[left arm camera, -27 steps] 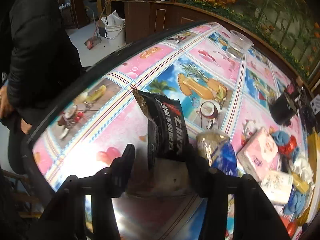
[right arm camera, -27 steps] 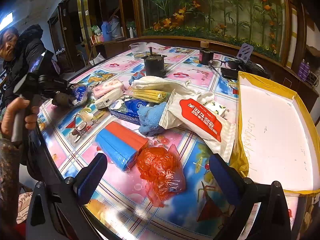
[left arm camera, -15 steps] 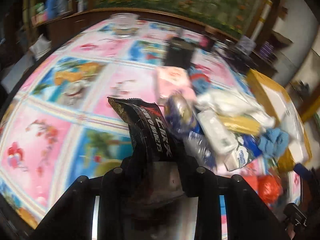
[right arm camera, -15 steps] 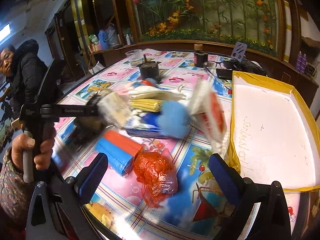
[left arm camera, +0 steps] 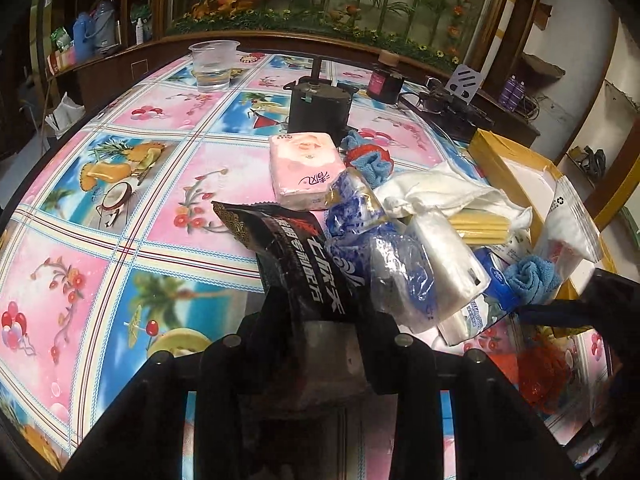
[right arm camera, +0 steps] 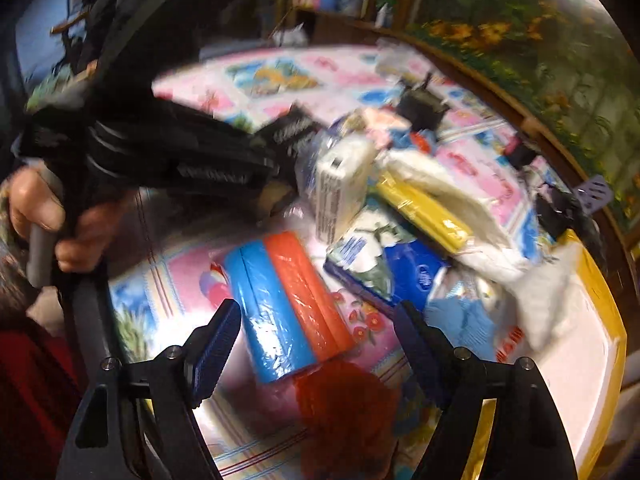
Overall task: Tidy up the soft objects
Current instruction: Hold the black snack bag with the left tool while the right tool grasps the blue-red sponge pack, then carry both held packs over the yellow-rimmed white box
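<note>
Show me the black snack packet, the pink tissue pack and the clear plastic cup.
black snack packet [left arm camera: 292,248]: left wrist view, on its printed front above the gripper.
pink tissue pack [left arm camera: 306,166]: left wrist view, middle of its top face.
clear plastic cup [left arm camera: 213,66]: left wrist view, on its side wall.

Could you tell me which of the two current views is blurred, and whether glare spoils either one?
Left wrist view: sharp, the black packet readable, fisheye bending the table. Right wrist view: motion-smeared, glare whitening the tablecloth beside the blue and orange pack.
</note>
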